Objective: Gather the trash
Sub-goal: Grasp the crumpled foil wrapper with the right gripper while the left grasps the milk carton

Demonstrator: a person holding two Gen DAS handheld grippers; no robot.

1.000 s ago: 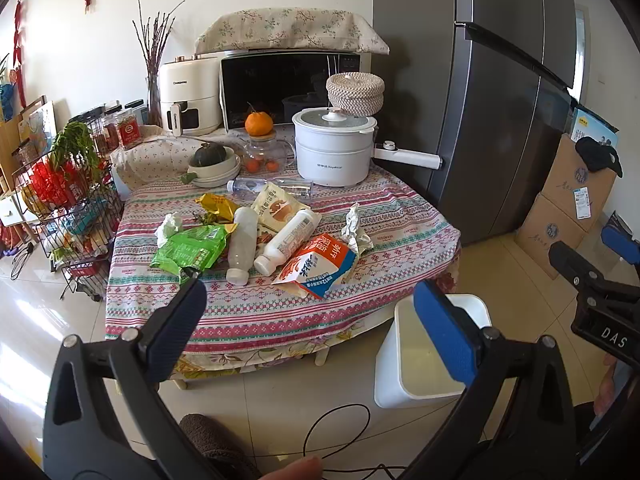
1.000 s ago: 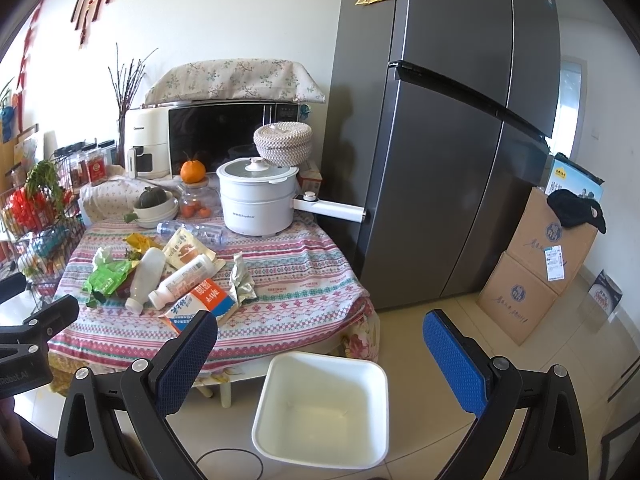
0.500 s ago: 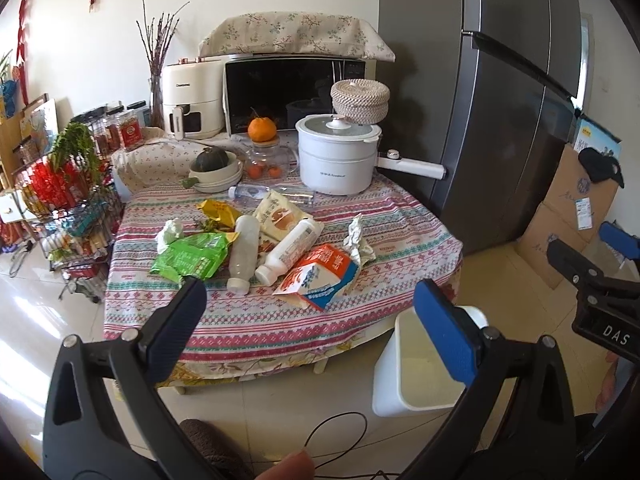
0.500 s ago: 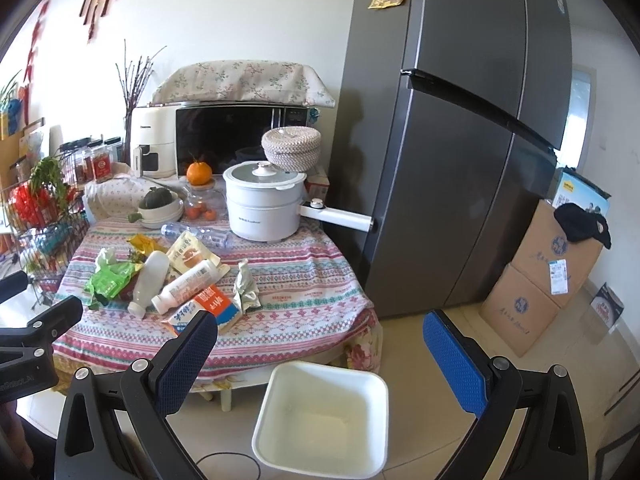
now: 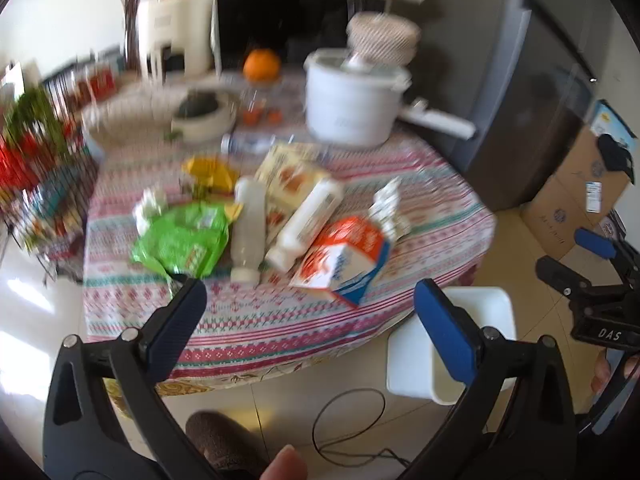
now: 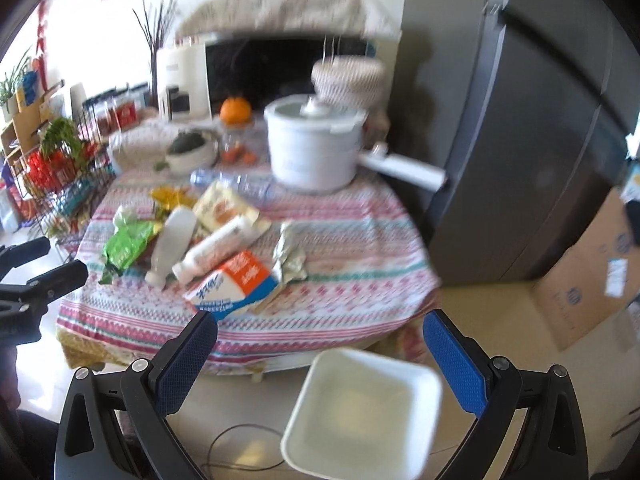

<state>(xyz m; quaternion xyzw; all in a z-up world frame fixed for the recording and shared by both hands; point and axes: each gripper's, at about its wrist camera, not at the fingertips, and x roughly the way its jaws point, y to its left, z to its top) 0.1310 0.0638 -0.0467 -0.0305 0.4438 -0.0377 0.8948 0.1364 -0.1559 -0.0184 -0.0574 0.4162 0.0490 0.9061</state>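
Trash lies in a heap on the striped tablecloth (image 5: 280, 320): an orange, white and blue carton (image 5: 344, 260) (image 6: 236, 284), two white bottles (image 5: 248, 232) (image 5: 306, 226), a green wrapper (image 5: 184, 240) (image 6: 126, 242), a yellow wrapper (image 5: 210, 172), a beige snack bag (image 5: 290, 178) and crumpled foil (image 6: 290, 256). A white bin (image 6: 362, 408) (image 5: 452, 344) stands on the floor by the table's near right edge. My left gripper (image 5: 306, 320) is open, short of the table edge. My right gripper (image 6: 320, 354) is open above the bin. Both views are blurred.
At the back of the table stand a white pot (image 5: 352, 104) with a long handle, a bowl (image 5: 204, 118), an orange (image 5: 262, 65) on a jar, and a clear bottle (image 6: 232, 184). A grey fridge (image 6: 520, 120) rises on the right, cardboard boxes (image 5: 576, 196) beside it, a wire rack (image 5: 36, 184) on the left.
Both grippers have moved forward and tipped down toward the table, so the trash heap looks larger and nearer. Both stay open and hold nothing.
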